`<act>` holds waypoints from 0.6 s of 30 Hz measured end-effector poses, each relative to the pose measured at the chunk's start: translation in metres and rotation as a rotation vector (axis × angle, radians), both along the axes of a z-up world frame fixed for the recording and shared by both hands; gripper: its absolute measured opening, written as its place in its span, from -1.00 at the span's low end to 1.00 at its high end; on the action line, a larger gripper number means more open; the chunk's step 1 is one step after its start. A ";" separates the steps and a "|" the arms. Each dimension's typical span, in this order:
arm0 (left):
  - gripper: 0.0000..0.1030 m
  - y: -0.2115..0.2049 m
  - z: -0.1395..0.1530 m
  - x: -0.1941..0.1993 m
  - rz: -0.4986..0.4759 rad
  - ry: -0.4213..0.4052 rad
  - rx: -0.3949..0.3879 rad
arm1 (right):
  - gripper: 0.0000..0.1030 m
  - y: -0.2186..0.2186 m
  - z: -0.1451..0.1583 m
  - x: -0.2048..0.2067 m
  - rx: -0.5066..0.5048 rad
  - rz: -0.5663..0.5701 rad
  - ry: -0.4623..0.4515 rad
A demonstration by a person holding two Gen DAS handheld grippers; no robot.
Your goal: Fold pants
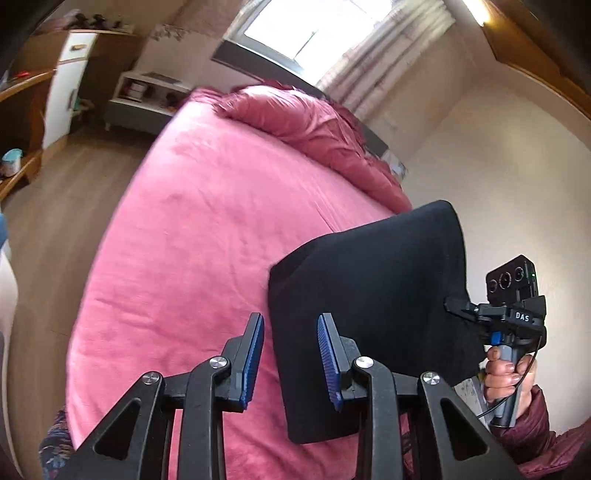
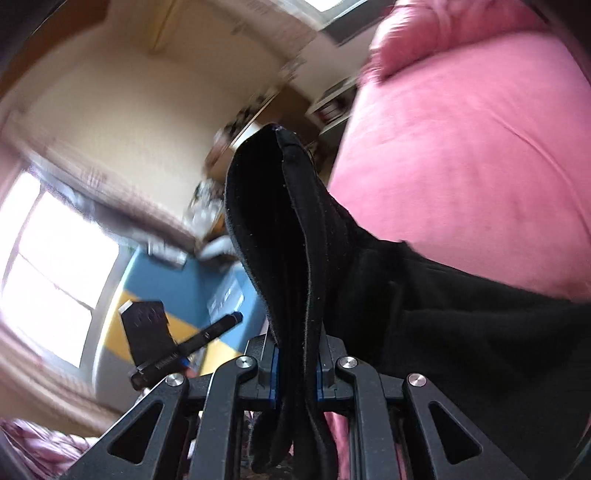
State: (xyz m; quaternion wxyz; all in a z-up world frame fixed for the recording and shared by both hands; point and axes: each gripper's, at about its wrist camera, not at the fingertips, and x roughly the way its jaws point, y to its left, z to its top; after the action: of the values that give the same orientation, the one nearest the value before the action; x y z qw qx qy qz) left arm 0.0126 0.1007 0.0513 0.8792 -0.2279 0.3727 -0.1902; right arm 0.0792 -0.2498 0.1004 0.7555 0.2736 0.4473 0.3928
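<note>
The black pants hang as a folded slab above the pink bed. In the left wrist view my right gripper is shut on their right edge, with a hand round its grip. Up close, the folded layers stand upright between its blue pads; my right gripper pinches them tight. My left gripper stands open at the pants' lower left corner. Nothing lies between its fingers, and the cloth's edge passes behind the right finger.
A bunched pink duvet lies at the head of the bed, below a window. A low white shelf and a cupboard stand across the wooden floor. A pale wall runs along the bed's right side.
</note>
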 end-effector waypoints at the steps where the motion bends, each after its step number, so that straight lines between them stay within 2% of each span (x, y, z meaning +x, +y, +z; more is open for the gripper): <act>1: -0.41 -0.010 0.000 0.003 -0.023 0.001 0.003 | -0.73 -0.014 -0.004 -0.003 -0.010 -0.039 0.009; 6: -0.40 -0.061 0.001 0.025 -0.128 0.014 0.029 | -0.73 -0.065 -0.043 -0.019 -0.052 -0.179 0.103; 10: -0.40 -0.101 -0.011 0.041 -0.209 0.039 0.070 | -0.73 -0.100 -0.074 -0.023 -0.096 -0.253 0.168; 16: -0.40 -0.159 -0.052 0.046 -0.340 0.137 0.170 | -0.73 -0.131 -0.113 -0.012 -0.204 -0.305 0.226; 18: -0.40 -0.170 -0.065 0.044 -0.351 0.165 0.207 | -0.72 -0.137 -0.124 -0.004 -0.241 -0.309 0.229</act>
State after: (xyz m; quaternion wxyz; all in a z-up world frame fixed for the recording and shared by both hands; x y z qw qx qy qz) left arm 0.0568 -0.0692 -0.0135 0.8178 -0.0829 0.4948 -0.2819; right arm 0.0749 -0.3872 -0.0238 0.7784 0.2893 0.5264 0.1826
